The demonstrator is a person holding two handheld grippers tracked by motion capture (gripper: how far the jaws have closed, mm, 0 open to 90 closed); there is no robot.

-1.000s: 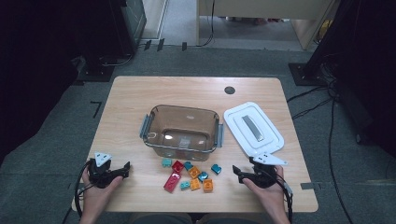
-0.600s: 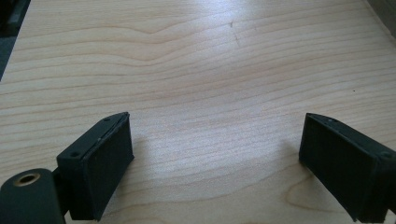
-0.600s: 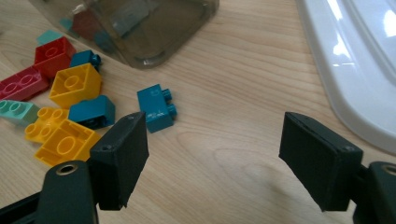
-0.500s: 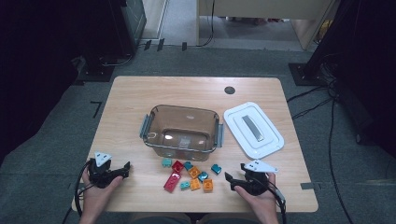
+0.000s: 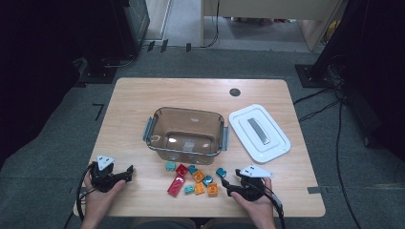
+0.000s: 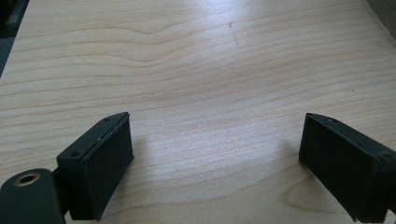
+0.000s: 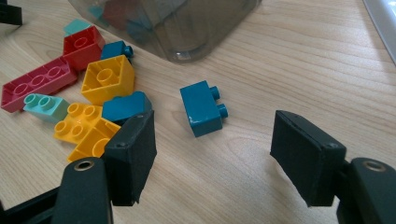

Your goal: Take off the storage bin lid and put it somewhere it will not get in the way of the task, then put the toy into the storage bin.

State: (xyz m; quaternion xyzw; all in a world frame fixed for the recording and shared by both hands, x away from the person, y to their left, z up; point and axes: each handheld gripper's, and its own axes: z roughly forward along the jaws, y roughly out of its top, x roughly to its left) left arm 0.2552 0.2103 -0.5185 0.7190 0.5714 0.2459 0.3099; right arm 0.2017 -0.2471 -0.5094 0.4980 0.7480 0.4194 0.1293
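right gripper view: right gripper jaws apart, just been closing, nothing btwn pads; teal brick lies just ahead on table. left gripper jaws wide apart over bare wood.

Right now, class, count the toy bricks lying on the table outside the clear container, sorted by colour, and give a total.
Red bricks: 2
Yellow bricks: 3
Dark teal bricks: 3
Light teal bricks: 2
Total: 10
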